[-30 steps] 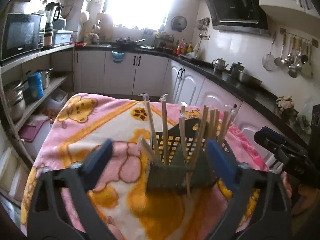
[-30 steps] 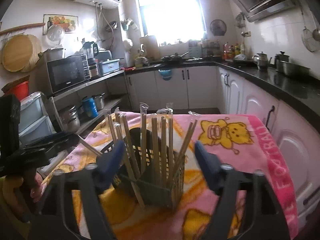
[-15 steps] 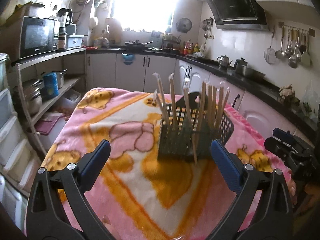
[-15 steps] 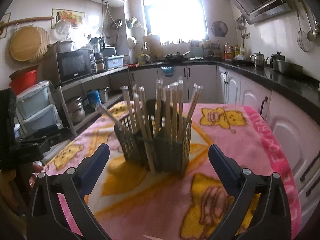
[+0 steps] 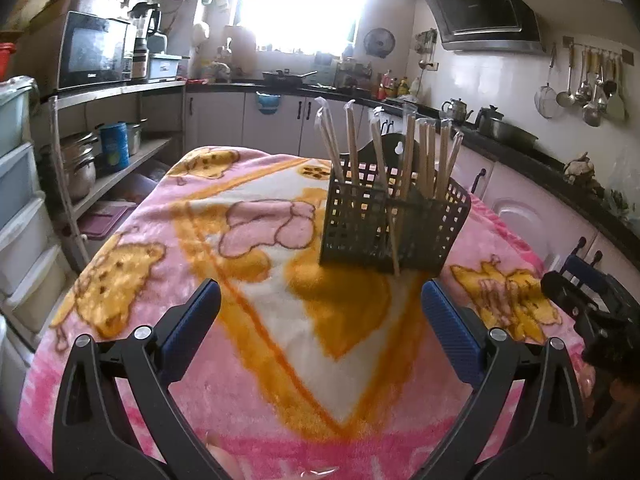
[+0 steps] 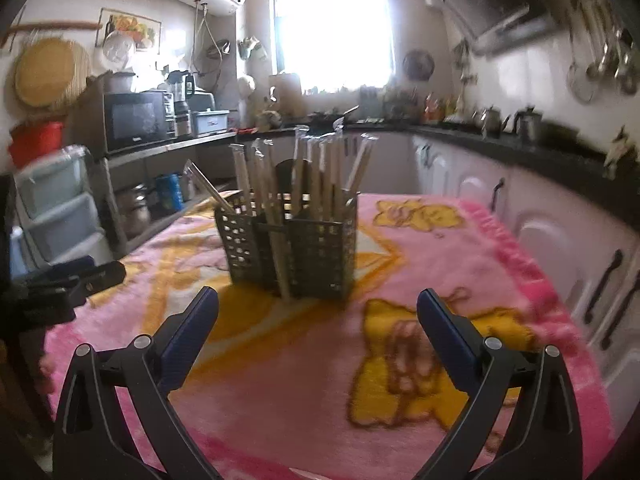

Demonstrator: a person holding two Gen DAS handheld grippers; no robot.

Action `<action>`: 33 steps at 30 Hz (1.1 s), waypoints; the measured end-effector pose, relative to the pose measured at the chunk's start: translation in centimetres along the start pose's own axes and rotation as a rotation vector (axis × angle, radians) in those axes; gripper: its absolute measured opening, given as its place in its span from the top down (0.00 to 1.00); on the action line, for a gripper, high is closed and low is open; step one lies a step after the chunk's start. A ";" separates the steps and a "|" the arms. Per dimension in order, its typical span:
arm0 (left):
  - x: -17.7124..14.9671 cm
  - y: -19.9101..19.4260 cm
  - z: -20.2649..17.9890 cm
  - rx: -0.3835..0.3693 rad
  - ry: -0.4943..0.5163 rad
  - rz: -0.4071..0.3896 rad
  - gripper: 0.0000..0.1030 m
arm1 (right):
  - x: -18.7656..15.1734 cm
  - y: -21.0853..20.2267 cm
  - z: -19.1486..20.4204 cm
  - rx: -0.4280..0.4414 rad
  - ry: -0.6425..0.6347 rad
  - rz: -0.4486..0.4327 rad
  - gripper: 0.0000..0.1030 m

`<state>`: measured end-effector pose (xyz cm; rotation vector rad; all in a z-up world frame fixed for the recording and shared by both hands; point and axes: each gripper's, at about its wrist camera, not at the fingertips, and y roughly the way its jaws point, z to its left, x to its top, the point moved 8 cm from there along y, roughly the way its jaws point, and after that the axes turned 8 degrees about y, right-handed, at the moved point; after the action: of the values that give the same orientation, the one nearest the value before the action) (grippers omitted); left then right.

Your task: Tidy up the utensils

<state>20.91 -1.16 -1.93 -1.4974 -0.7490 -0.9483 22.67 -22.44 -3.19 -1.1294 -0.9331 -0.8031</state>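
Note:
A dark slotted utensil basket (image 5: 390, 220) stands upright on the pink cartoon blanket (image 5: 260, 320), holding several wrapped wooden chopsticks (image 5: 408, 148). It also shows in the right wrist view (image 6: 292, 252) with the chopsticks (image 6: 320, 176). My left gripper (image 5: 320, 320) is open and empty, well short of the basket. My right gripper (image 6: 318, 328) is open and empty, also short of the basket. The right gripper shows at the right edge of the left wrist view (image 5: 588, 292); the left one shows at the left edge of the right wrist view (image 6: 68, 280).
White cabinets under a black counter (image 5: 520, 148) run along the right and back. A shelf rack with pots and a microwave (image 5: 92, 56) stands left. Plastic drawers (image 6: 60, 216) stand beside it. Ladles hang on the right wall (image 5: 588, 88).
Both grippers have pulled back from the basket, which had stood between their fingers; it now stands farther off on the blanket. Both stay open and empty.

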 end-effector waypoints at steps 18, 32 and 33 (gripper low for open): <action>-2.6 -0.6 -1.3 0.003 0.016 -0.059 0.11 | -4.4 -0.9 1.2 0.033 0.033 0.040 0.06; -2.6 -0.9 -1.4 0.016 0.024 -0.080 0.11 | -4.5 -1.2 1.6 0.038 0.015 0.035 0.06; -2.5 -0.9 -1.4 0.017 0.023 -0.080 0.11 | -4.5 -1.2 1.5 0.036 0.018 0.037 0.06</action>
<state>18.71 -2.26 -3.71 -1.4483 -0.8040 -1.0149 19.52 -20.94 -6.62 -1.1036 -0.9058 -0.7622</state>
